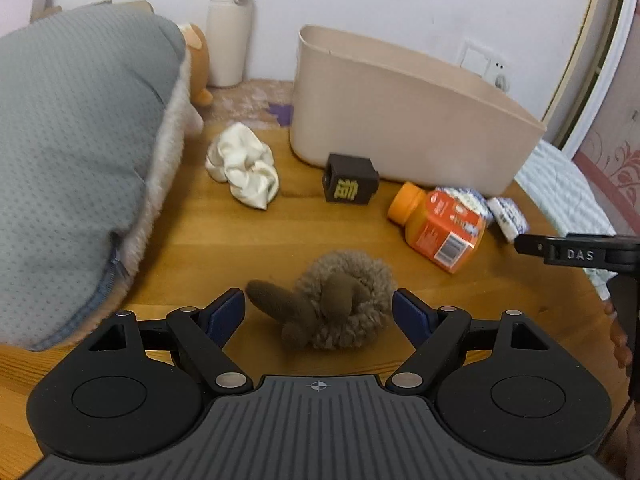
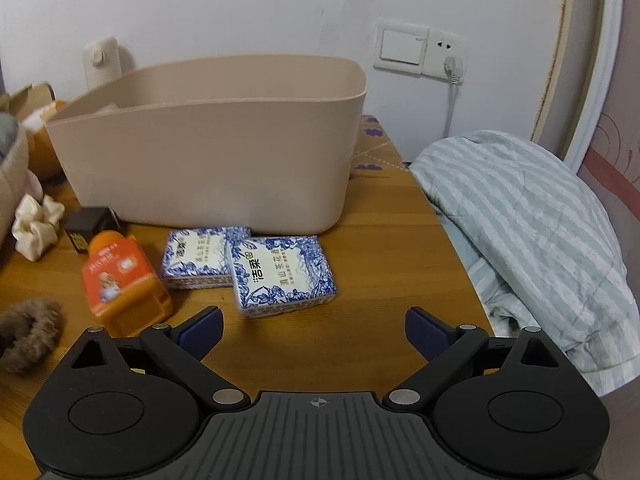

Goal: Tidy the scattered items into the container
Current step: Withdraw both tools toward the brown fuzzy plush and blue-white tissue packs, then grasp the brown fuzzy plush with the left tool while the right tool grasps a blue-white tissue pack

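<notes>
Only rightward: striped quilt [image 2: 532, 216] beside table [image 2: 380, 248].

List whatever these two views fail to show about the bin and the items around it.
- Container: floor and contents hidden by its front wall, both views.
- Brown fluffy scrunchie: cut off by the left edge, right wrist view.
- Bottle: lower body hidden behind the container, right wrist view.
- Tissue packs: mostly hidden behind the orange bottle, left wrist view.
- Small dark box: yellow print too blurred to read.
</notes>
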Demonstrator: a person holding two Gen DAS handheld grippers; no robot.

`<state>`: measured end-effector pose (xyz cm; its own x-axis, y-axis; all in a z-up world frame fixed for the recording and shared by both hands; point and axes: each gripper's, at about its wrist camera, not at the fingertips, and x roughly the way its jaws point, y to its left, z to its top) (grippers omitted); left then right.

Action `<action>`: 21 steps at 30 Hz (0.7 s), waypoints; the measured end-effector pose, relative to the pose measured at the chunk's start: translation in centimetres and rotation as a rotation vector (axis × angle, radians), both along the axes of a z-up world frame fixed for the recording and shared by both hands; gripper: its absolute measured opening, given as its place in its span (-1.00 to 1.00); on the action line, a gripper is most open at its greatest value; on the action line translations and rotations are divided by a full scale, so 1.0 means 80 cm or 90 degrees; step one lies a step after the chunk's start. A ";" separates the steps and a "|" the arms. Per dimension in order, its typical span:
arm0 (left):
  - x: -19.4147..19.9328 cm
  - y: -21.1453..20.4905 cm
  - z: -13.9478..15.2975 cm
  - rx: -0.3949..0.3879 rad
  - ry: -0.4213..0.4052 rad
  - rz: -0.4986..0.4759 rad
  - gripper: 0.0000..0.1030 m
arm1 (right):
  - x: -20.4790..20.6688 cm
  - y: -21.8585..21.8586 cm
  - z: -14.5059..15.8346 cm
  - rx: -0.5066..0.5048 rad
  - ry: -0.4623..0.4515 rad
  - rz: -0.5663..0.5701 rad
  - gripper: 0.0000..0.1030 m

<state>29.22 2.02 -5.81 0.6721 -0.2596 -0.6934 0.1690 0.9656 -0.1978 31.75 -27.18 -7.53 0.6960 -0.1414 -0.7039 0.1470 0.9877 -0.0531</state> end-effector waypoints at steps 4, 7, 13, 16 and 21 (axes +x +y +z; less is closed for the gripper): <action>0.007 -0.008 -0.009 0.008 0.000 -0.009 0.60 | 0.014 0.007 -0.007 -0.030 -0.002 0.017 0.92; 0.011 -0.014 -0.011 0.018 -0.011 -0.015 0.61 | 0.024 0.015 -0.010 -0.069 -0.015 0.027 0.92; 0.013 -0.028 -0.016 0.057 -0.039 -0.029 0.61 | 0.034 0.030 -0.022 -0.131 -0.024 0.051 0.58; 0.011 -0.035 -0.019 0.086 -0.054 -0.040 0.54 | 0.033 0.024 -0.022 -0.098 -0.034 0.057 0.50; 0.012 -0.033 -0.020 0.088 -0.068 -0.034 0.14 | 0.033 0.018 -0.023 -0.055 -0.036 0.063 0.16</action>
